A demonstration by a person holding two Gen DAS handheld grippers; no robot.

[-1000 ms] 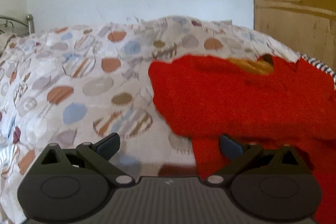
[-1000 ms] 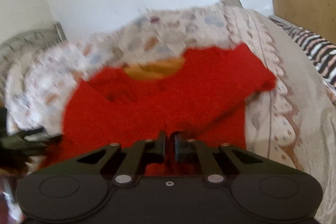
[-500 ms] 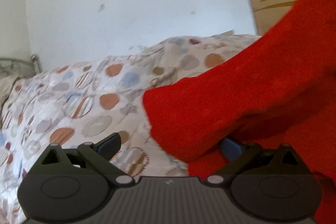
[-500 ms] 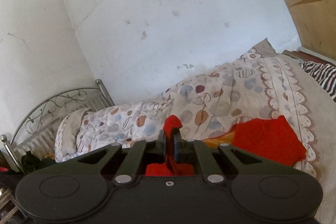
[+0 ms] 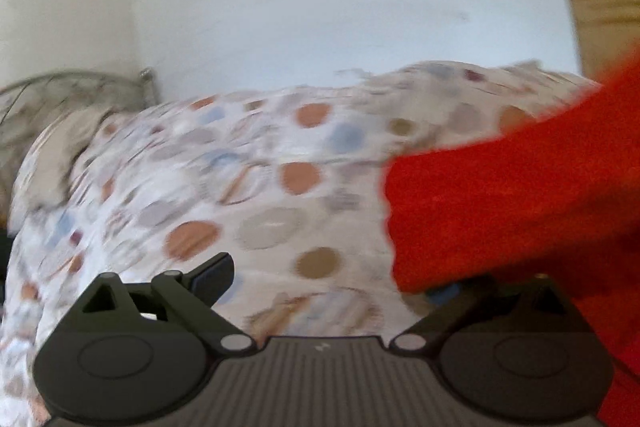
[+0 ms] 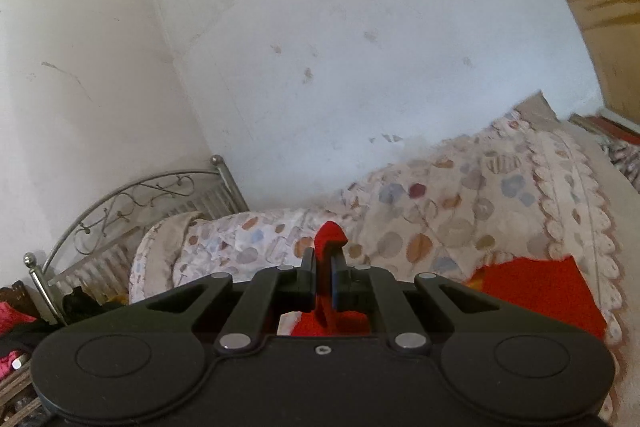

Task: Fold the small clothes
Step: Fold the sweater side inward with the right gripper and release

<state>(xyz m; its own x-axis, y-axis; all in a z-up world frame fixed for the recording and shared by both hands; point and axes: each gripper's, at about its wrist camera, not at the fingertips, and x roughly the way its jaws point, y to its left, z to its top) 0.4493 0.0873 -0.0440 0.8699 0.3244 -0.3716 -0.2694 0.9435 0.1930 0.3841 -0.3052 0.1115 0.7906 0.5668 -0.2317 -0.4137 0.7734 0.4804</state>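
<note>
A red garment (image 5: 512, 203) hangs lifted at the right of the left wrist view, draped over the right finger of my left gripper (image 5: 328, 279), whose jaws stand wide apart and hold nothing. My right gripper (image 6: 323, 267) is shut on a pinch of the red garment (image 6: 329, 233), which sticks up between its jaws. More of the same red cloth (image 6: 540, 291) lies on the bed at lower right of the right wrist view. The left wrist view is blurred.
The bed is covered by a dotted quilt (image 5: 248, 187) that also shows in the right wrist view (image 6: 440, 219). A metal headboard (image 6: 132, 195) stands at the left. A white wall is behind. Dark and pink items (image 6: 16, 323) lie at far left.
My right gripper has risen with the red garment pinched in it and now looks at the wall. The garment has lifted off the bed past the left gripper, which stays open.
</note>
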